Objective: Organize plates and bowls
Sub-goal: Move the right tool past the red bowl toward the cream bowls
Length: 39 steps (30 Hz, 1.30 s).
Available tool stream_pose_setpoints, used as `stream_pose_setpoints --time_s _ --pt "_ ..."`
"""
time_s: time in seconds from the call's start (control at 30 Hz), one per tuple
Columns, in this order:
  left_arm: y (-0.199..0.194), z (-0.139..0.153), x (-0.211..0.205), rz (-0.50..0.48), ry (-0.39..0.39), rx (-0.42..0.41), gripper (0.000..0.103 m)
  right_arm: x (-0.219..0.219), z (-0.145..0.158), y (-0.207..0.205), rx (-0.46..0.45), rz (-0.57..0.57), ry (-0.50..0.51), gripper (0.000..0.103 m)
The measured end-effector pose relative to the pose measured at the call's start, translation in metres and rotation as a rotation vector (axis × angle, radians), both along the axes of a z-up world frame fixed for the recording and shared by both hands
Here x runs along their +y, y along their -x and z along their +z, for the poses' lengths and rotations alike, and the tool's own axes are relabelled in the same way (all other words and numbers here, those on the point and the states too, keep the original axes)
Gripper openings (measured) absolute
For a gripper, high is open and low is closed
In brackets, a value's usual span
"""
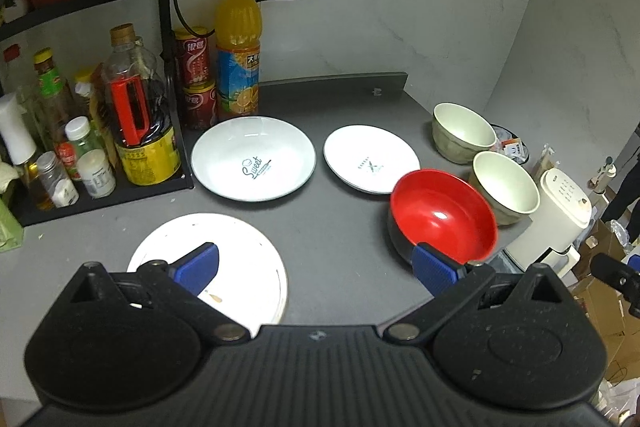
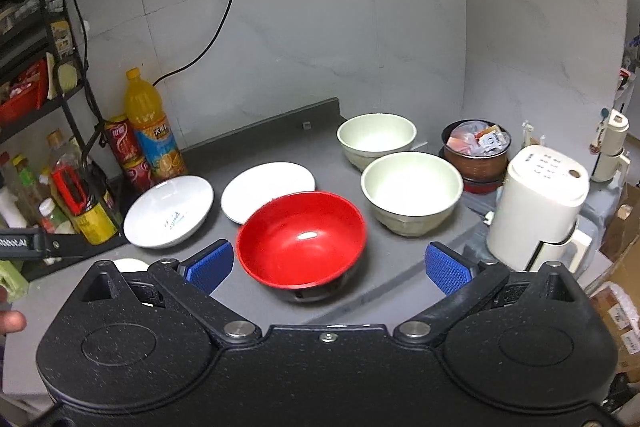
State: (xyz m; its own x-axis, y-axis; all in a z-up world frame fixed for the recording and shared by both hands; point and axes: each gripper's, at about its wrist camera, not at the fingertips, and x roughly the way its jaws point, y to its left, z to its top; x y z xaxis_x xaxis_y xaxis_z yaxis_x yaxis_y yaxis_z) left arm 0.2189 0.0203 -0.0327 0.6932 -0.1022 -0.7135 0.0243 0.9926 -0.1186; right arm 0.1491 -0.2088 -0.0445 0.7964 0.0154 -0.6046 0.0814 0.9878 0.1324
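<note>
On the grey counter (image 1: 328, 227) stand a flat white plate (image 1: 240, 267) at the front left, a deep white "Sweet" plate (image 1: 254, 159), a smaller white plate (image 1: 370, 159), a red bowl (image 1: 442, 217) and two cream bowls (image 1: 464, 133) (image 1: 504, 187). My left gripper (image 1: 316, 267) is open above the counter, its left finger over the flat plate. My right gripper (image 2: 328, 265) is open just in front of the red bowl (image 2: 300, 239), which sits between its fingers' line. The cream bowls (image 2: 376, 137) (image 2: 412, 187) and the two plates (image 2: 168, 211) (image 2: 268, 187) lie behind.
A black rack (image 1: 120, 187) of bottles and jars fills the left. An orange juice bottle (image 1: 238, 47) and red cans (image 1: 194, 75) stand at the back. A white kettle (image 2: 536, 211) and a brown container (image 2: 476, 151) sit right of the counter edge.
</note>
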Motion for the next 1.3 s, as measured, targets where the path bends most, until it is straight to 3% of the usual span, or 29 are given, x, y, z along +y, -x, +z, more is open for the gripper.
stream_pose_setpoints --time_s 0.5,0.67,1.07,1.3 --pt "-0.067 -0.016 0.008 -0.079 0.010 0.049 0.102 0.004 -0.013 -0.049 0.045 -0.098 0.003 0.103" --pt "-0.085 -0.025 -0.004 -0.086 -0.001 0.091 0.101 -0.006 -0.021 -0.064 0.082 -0.103 -0.008 0.103" --pt "-0.129 -0.041 -0.044 -0.067 0.072 0.180 0.100 -0.052 -0.042 -0.105 0.150 -0.089 -0.023 0.102" --pt "-0.157 -0.047 -0.078 -0.061 0.093 0.192 0.099 -0.081 -0.058 -0.131 0.199 -0.081 -0.042 0.094"
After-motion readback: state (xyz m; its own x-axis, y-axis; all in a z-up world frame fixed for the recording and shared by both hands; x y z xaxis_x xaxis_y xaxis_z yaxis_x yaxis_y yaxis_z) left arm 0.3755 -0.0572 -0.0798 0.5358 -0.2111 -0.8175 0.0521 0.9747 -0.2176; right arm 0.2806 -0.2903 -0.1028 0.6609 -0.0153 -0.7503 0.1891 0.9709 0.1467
